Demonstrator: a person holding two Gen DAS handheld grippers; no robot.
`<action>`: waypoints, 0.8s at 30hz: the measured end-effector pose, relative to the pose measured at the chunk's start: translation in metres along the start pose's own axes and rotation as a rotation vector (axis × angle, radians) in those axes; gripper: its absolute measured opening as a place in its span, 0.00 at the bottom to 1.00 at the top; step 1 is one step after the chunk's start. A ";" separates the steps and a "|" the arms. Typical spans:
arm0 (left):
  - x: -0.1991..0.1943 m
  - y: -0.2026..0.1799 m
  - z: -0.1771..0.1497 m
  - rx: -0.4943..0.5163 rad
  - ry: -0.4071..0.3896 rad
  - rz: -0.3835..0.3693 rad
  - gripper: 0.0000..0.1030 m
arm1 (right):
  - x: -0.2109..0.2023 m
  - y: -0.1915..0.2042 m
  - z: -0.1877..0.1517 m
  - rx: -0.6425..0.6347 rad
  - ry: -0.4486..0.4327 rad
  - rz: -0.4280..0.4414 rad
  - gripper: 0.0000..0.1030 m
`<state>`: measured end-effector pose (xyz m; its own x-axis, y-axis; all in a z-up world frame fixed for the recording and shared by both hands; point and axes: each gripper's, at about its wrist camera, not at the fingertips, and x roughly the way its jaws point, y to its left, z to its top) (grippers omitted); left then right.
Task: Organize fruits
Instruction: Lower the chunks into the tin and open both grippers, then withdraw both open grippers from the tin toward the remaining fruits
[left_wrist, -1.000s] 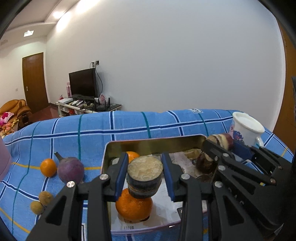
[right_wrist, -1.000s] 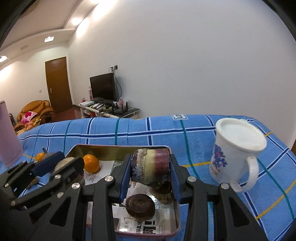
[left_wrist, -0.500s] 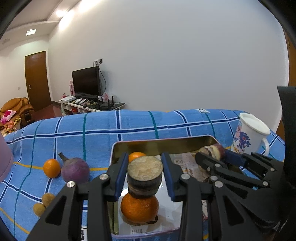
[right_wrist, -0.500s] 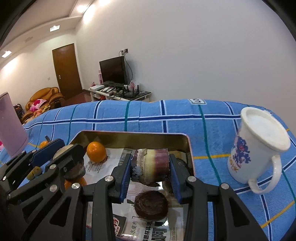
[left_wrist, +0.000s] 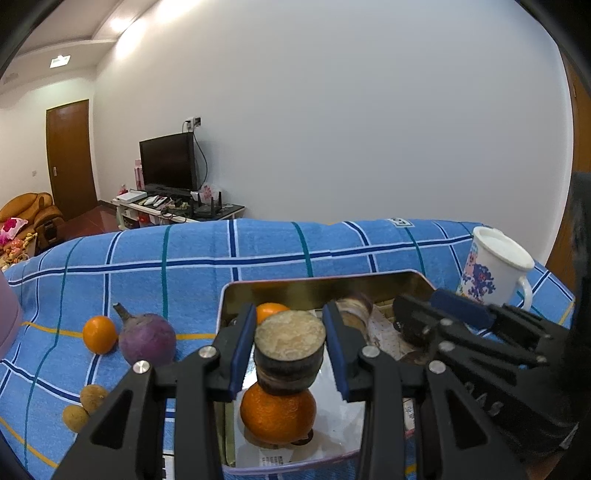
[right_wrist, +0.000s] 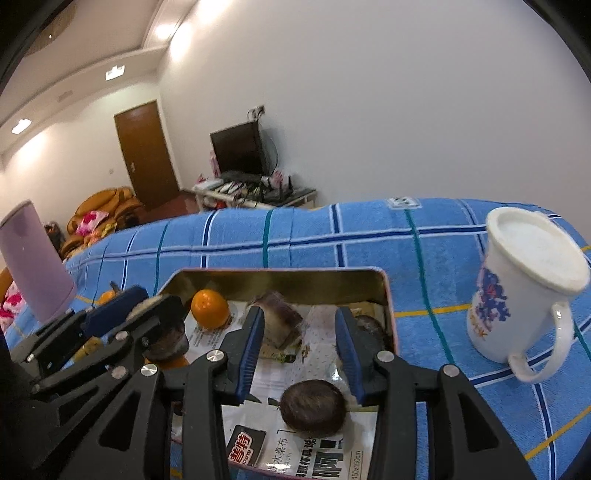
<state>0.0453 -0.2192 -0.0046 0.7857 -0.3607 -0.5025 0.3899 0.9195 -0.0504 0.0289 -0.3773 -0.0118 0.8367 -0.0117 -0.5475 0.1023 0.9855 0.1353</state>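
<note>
left gripper (left_wrist: 290, 347) grips cut stump (left_wrist: 290, 345); right gripper (right_wrist: 301, 341) opening, purple chunk (right_wrist: 282, 323) seemingly freed.

Left tongs (left_wrist: 290, 347): blue pads pressing both sides of a short dark-skinned cut piece (left_wrist: 290, 345), pale cut face up, hanging over the tin.
Metal tin (left_wrist: 325, 286): sitting on the blue checked cloth (left_wrist: 221, 258), lined with printed paper.
Large orange (left_wrist: 277, 412): lying in the tin directly below the held piece.
Small orange (left_wrist: 271, 309): lying at the tin's far wall.
Right tongs (left_wrist: 439, 314): reaching into the tin from the right, beside a striped cut piece (left_wrist: 356, 310); grip not visible.
Purple round root (left_wrist: 147, 341): lying left of the tin, touching another orange (left_wrist: 99, 334).
Two small brown fruits (left_wrist: 83, 406): lying nearer the camera.
White printed mug (left_wrist: 493, 269): standing at far right.
</note>
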 end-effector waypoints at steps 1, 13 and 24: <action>-0.001 -0.001 0.000 0.003 -0.006 0.007 0.38 | -0.005 -0.001 -0.001 0.012 -0.020 -0.013 0.48; -0.018 -0.010 -0.003 0.029 -0.120 0.136 1.00 | -0.053 -0.007 -0.004 0.099 -0.276 -0.170 0.75; -0.023 -0.006 -0.006 0.017 -0.132 0.180 1.00 | -0.068 0.003 -0.006 0.048 -0.361 -0.252 0.76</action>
<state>0.0222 -0.2154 0.0018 0.8989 -0.2093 -0.3850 0.2448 0.9685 0.0452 -0.0312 -0.3729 0.0209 0.9157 -0.3177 -0.2462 0.3453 0.9353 0.0775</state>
